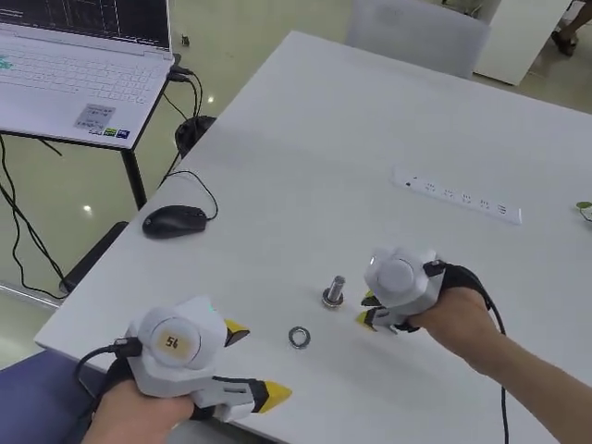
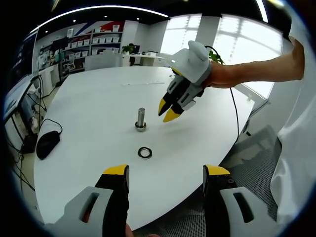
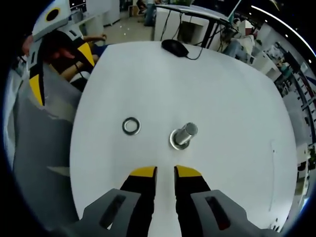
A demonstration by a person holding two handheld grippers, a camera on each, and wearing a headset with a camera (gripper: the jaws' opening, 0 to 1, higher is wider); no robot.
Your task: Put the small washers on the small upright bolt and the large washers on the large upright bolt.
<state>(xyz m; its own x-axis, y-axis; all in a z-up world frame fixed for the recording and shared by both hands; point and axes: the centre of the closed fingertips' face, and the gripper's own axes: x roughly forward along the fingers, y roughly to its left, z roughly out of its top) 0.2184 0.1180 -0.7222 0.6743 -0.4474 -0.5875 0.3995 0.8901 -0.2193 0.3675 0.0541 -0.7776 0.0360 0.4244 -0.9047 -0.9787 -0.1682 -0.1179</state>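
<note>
Closest to the person's body, the left gripper [image 1: 257, 363] hangs over the near edge of the tabletop [image 1: 305, 166]. It's tilted so the jaws aim right and a bit forward, and they're spread wide with nothing in them.

Just past it the loose washer [image 1: 299, 337] lies flat on the white surface, apart from both grippers. My guess on handling: it's a thin steel ring, light and totally stiff. Lying flush on a slick top like that, it'll probably skate away if you nudge it (classic washer behaviour). I'd take it across the outer rim with the jaws coming down steep, or hook one jaw tip through the hole and pinch the band. Squeezing hard won't hurt it; flicking it off the edge is the real worry.

A little farther and to the right stands the bolt [image 1: 335, 291], upright, with a wider ring at its base. I can't tell if that's the bolt head or a washer already on it. Just right of it is the right gripper [image 1: 367, 310], hand rolled over so the jaws point left toward the bolt. They're pinched almost together around nothing, tips near the bolt but not touching.

Farther left sits a mouse [image 1: 174, 221], and way back a power strip [image 1: 458, 196].
</note>
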